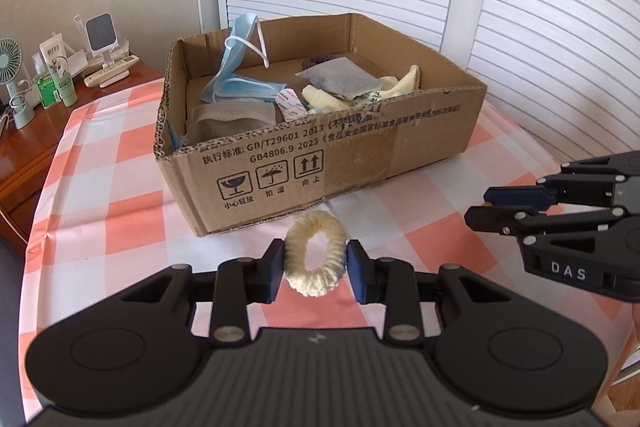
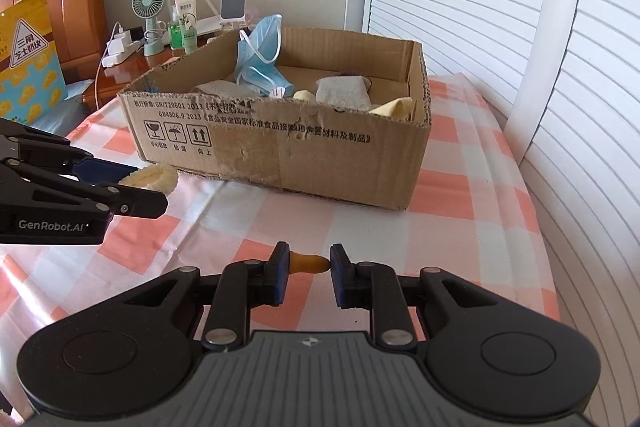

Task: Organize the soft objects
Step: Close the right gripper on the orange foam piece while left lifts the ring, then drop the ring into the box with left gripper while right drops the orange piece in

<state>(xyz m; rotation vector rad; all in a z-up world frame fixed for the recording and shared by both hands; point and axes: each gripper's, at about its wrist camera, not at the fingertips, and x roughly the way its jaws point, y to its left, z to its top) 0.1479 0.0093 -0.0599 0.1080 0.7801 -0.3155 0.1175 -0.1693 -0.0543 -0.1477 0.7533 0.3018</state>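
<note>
Checked worktop (image 1: 120,219); cardboard box (image 1: 320,163) at the back, masks and cloths inside. Left claw (image 1: 316,267) clamped on cream scrunchie (image 1: 316,259) before the box. Right claw (image 2: 308,267) pinches small amber nipple (image 2: 310,262).

cream fuzzy scrunchie (image 1: 315,254): clamped, lifted; amber rubbery piece (image 2: 309,263): probably pinched

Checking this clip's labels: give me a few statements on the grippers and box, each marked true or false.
1. The left gripper grips a cream scrunchie. True.
2. The right gripper is empty. False: it pinches a small orange piece.
3. A blue mask is in the box. True.
4. The box is closed. False: it is open-topped.
5. The tablecloth is plain white. False: orange and white checks.
</note>
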